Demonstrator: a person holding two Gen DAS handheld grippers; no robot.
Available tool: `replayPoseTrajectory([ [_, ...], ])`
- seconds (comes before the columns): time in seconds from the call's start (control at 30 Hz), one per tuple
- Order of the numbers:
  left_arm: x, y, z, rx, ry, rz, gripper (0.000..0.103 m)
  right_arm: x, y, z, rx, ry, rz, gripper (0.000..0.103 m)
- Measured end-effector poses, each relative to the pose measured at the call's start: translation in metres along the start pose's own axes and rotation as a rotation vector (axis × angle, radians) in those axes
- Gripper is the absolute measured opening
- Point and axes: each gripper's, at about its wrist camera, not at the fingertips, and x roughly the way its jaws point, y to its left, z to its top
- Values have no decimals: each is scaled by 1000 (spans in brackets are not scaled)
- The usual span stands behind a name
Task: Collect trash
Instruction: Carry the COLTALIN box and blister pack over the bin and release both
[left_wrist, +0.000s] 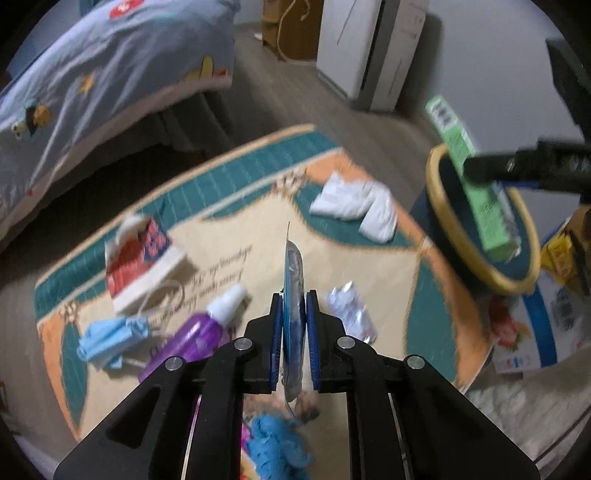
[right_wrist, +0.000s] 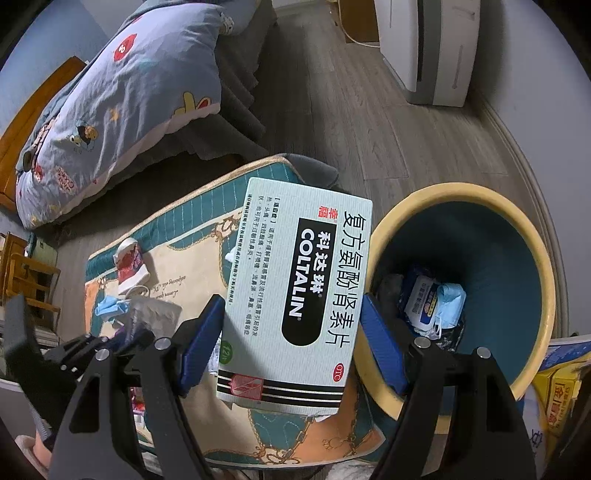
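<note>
**A:** Where is the trash, and which way does it point?

**B:** There are two held pieces. The left gripper (left_wrist: 294, 332) has its blue pads pressed onto a thin, flat blister pack (left_wrist: 293, 295), held edge-on. Its long axis runs straight away from the gripper, the far tip pointing out over the rug (left_wrist: 369, 266), above it. The right gripper (right_wrist: 291, 339) holds a pale green medicine box (right_wrist: 295, 295) marked COLTALIN. Its jaws stand wide, one pad against each long side. The box's long axis also runs away from the gripper, its far end tilted slightly left. It hangs just left of the bin (right_wrist: 524, 229) in that view; from the left camera it sits over the bin's mouth.

**A:** And the bin?

**B:** Round, yellow-rimmed and teal inside, standing at the rug's edge. Wrappers and a blue face mask (right_wrist: 448, 304) lie at its bottom.

**A:** What is the surface like?

**B:** A patterned rug in cream, teal and orange. On it lie crumpled white tissues (left_wrist: 354, 206), a crushed silver foil (left_wrist: 351, 314), a purple spray bottle (left_wrist: 199, 328) on its side with the white cap pointing away, a second blue mask (left_wrist: 110, 336) and a red and white box (left_wrist: 140, 254).

**A:** The room?

**B:** Grey wood-look floor. A bed with a blue cartoon-print quilt (right_wrist: 118, 110) lies to the left, and a white appliance (right_wrist: 432, 48) stands by the far wall.
</note>
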Motion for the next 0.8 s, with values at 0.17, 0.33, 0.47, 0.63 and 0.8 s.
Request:
replayPoseTrajectory([
  [0.17,-11,-24,24,25,-84,-40,13,-7,-19,1,21,-26,-36,73],
  [0.33,-12,-61,42,88,-126,-94,14,-17,-58,1,98,-45,-80,74],
  [0.47,-13,-84,49,127,-149,-129,13,-25,-85,-1,147,-59,-110,74],
  [0.63,-10,-113,54,175,-164,-162,13,-25,-114,-3,187,-56,-170,74],
  [0.8,0,-138,54,201,-160,-192,14,-22,-131,-5,223,-49,-234,74],
])
